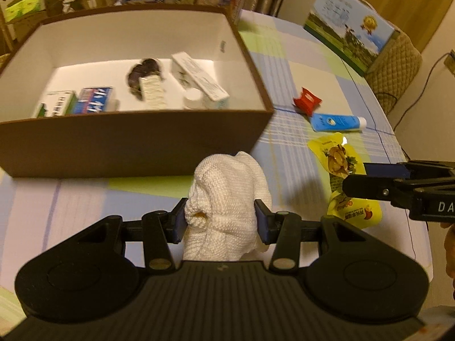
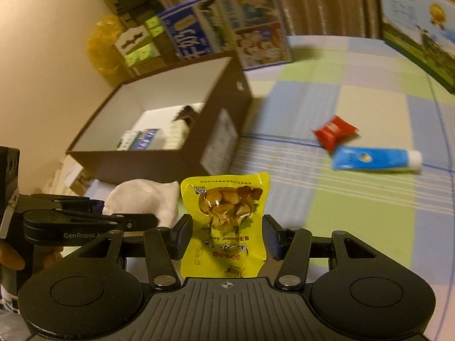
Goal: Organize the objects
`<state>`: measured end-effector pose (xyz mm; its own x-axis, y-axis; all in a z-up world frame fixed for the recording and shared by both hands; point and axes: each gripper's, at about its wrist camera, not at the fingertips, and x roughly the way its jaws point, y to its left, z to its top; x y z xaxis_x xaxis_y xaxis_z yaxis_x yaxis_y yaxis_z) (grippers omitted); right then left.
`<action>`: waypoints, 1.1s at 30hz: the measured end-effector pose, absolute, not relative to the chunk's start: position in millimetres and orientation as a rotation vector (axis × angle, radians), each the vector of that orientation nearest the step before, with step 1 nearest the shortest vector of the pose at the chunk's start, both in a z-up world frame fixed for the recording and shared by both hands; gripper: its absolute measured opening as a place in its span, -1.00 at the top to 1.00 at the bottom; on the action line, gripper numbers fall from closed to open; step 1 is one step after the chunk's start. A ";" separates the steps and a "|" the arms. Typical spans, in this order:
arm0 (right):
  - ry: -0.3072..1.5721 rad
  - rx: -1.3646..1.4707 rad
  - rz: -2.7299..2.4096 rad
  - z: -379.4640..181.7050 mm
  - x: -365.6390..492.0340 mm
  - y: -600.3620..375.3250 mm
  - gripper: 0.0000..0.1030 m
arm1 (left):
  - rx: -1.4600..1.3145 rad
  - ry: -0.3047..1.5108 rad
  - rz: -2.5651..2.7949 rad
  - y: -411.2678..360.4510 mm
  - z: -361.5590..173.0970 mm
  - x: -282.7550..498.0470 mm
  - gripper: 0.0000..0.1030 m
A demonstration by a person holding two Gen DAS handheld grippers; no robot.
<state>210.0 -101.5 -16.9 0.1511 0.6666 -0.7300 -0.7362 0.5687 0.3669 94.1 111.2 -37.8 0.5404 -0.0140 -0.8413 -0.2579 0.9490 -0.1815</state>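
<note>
My left gripper (image 1: 221, 221) is shut on a bunched white cloth (image 1: 227, 196), held just in front of the brown box's (image 1: 136, 142) near wall. That box, white inside, holds several small cartons, a white bottle and a dark item. In the right wrist view the yellow snack pouch (image 2: 224, 207) sits between my right gripper's (image 2: 227, 236) pads, which press its edges. From the left wrist view the right gripper (image 1: 355, 177) straddles this pouch (image 1: 337, 156). A red packet (image 1: 307, 101) and a blue tube (image 1: 337, 122) lie on the checked tablecloth to the box's right.
A printed carton (image 1: 349, 28) stands at the table's far right, beside a quilted seat back (image 1: 395, 65). More cartons (image 2: 227, 20) are stacked behind the box (image 2: 136, 159). The red packet (image 2: 334, 132) and blue tube (image 2: 372, 159) lie near the table's right edge.
</note>
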 end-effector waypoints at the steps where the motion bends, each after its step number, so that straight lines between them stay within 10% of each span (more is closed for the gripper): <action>1: 0.995 -0.081 1.022 -14.7 208.7 -96.1 0.03 | -0.303 0.986 0.152 115.9 -34.5 90.5 0.18; 33: 0.904 -0.076 1.174 18.9 229.6 118.5 0.03 | -0.266 0.866 0.352 298.6 24.6 125.6 0.17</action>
<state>229.6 118.5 18.9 0.0900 0.7596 -0.6441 -0.8169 0.4263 0.3885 125.6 298.6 24.6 0.5963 0.1928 -0.7793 -0.4058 0.9099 -0.0854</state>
